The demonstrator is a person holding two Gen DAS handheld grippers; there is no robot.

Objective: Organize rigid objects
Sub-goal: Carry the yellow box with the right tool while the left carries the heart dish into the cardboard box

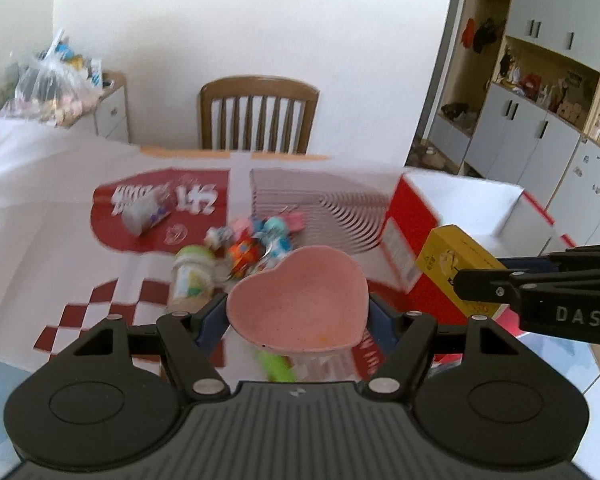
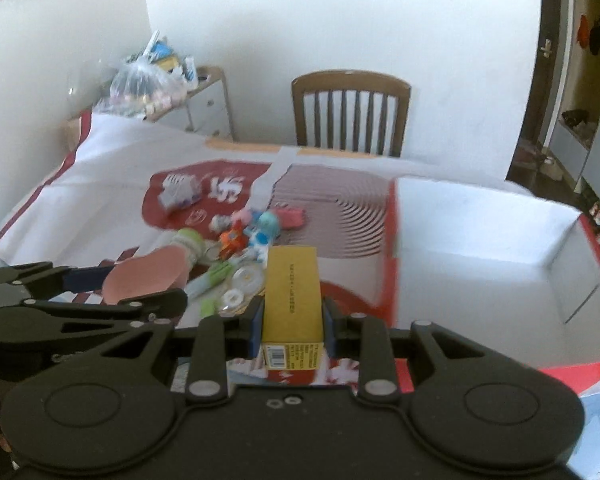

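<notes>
My left gripper [image 1: 298, 312] holds a pink heart dish [image 1: 300, 300]. My right gripper [image 2: 291, 326] squeezes a yellow box [image 2: 292, 292]. Both are above the table; many little toys [image 2: 256, 232] wait there.

Black gripper [image 1: 298, 312], blue pads, silver screws

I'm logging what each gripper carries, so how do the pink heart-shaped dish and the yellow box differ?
The pink heart-shaped dish is a rounded, open, shallow dish; the yellow box is a closed oblong carton with printed text and a barcode. The dish spans widely set jaws in the left gripper; the box sits between narrowly set jaws in the right gripper. Both are rigid and gripped above the cluttered table.
</notes>
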